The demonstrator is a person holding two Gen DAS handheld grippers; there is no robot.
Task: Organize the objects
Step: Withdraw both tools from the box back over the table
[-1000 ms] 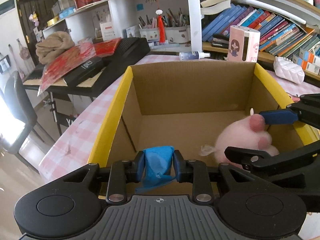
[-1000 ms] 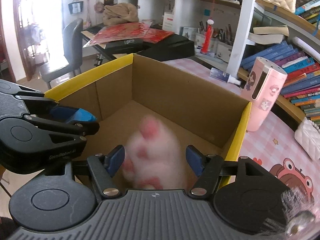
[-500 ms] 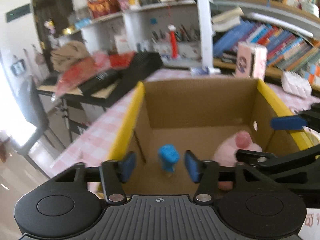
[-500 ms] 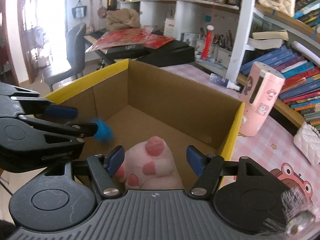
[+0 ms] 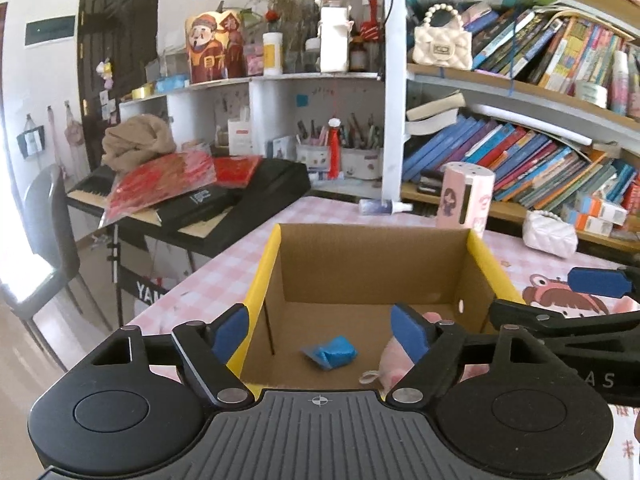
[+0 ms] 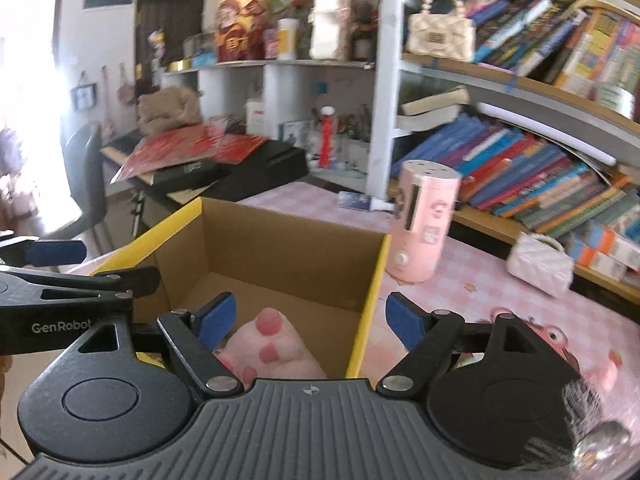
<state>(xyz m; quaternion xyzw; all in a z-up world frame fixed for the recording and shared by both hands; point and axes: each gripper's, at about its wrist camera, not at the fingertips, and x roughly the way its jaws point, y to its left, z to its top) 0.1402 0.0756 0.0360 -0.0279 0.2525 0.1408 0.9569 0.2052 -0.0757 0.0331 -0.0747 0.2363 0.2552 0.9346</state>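
I see the blue packet [image 5: 330, 355] lying flat on the floor of the box [image 5: 372, 264], toward the near left of it; it is small, crumpled and bright blue, with a folded corner turned up. Just right of it in the box lies the pink paw [image 5: 394, 364], a fluffy plush with a white loop at its near end. From my right camera the paw [image 6: 268, 350] shows darker pink toe pads on pale fur and sits in the near part of the box [image 6: 280, 252], close under the gripper's left finger. The box is open brown cardboard with yellow tape along its side rims.

My left hand-held gripper [image 5: 320, 334] hovers above the near edge of the box, fingers spread wide with nothing between them. My right hand-held gripper [image 6: 310, 316] is also spread wide and holds nothing; it straddles the right yellow rim of the box, one finger over the inside and one over the table [image 6: 460, 292].

The table wears a pink checked cloth. Behind the box stands a pink canister [image 6: 424, 220], and farther right of it lies a white quilted purse [image 6: 538, 262]. Left of the box is a black keyboard [image 5: 224, 196] piled with red packets. Bookshelves [image 5: 520, 168] fill the wall behind.
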